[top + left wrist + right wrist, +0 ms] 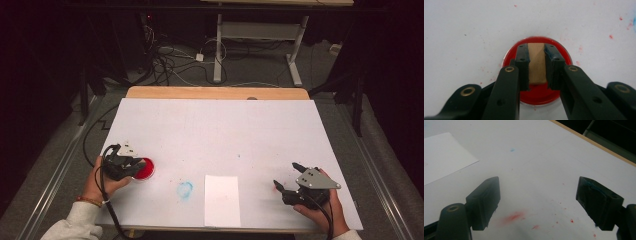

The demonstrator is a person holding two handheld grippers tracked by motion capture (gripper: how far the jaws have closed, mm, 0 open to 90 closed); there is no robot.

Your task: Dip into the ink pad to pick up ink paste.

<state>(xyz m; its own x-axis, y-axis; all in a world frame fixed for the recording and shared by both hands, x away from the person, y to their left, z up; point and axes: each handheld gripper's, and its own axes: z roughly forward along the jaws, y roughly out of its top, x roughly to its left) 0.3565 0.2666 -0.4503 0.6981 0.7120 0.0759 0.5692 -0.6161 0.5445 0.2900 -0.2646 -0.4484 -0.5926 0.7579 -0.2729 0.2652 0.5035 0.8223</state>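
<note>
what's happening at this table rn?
A person works with a gripper in each hand. The left gripper is shut on a small wooden block, held over a round red dish of what looks like red paint, near the table's left edge. The right gripper rests open above bare tabletop with red smears. A white sheet of paper lies between the hands, a blue smudge beside it. It looks like stamping or printing work.

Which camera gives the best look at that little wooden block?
The left gripper view: the block sits close up between the jaws, over the red dish. In the high view the left gripper covers it.
</note>
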